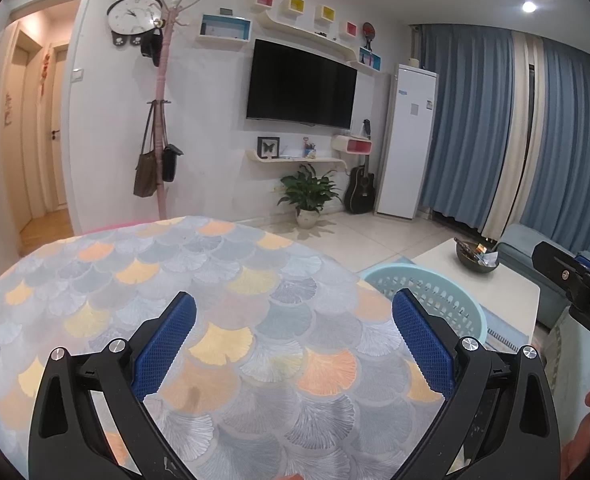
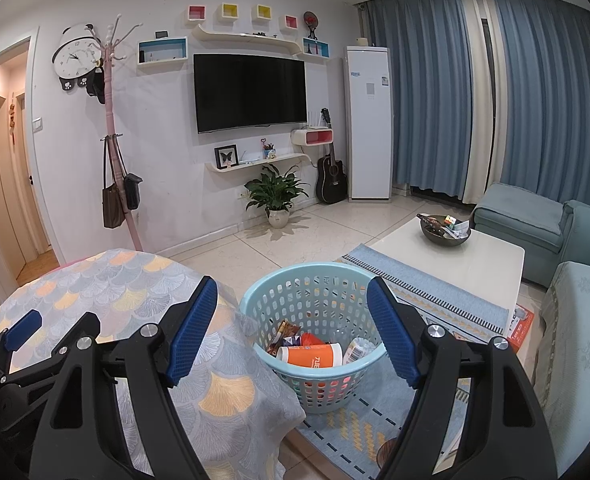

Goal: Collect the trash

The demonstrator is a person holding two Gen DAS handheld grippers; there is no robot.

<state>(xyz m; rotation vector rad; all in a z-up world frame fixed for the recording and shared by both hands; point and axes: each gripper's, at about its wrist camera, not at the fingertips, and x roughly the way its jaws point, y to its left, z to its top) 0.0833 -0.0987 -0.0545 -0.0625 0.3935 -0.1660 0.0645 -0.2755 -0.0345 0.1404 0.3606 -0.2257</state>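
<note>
My left claw (image 1: 295,344) hangs released over the bare patterned tabletop (image 1: 231,264), nothing between its pads. From there only the basket (image 1: 431,292) rim shows at 2 o'clock, cut off by the cloth. My right claw (image 2: 293,328), also released and empty, frames the pale blue basket (image 2: 315,304) on the rug: an orange cup (image 2: 315,356), wrappers (image 2: 283,334), other bits hard to make out.

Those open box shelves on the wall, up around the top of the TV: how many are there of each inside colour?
red boxes: 2
yellow boxes: 2
blue boxes: 2
Total: 6
</note>
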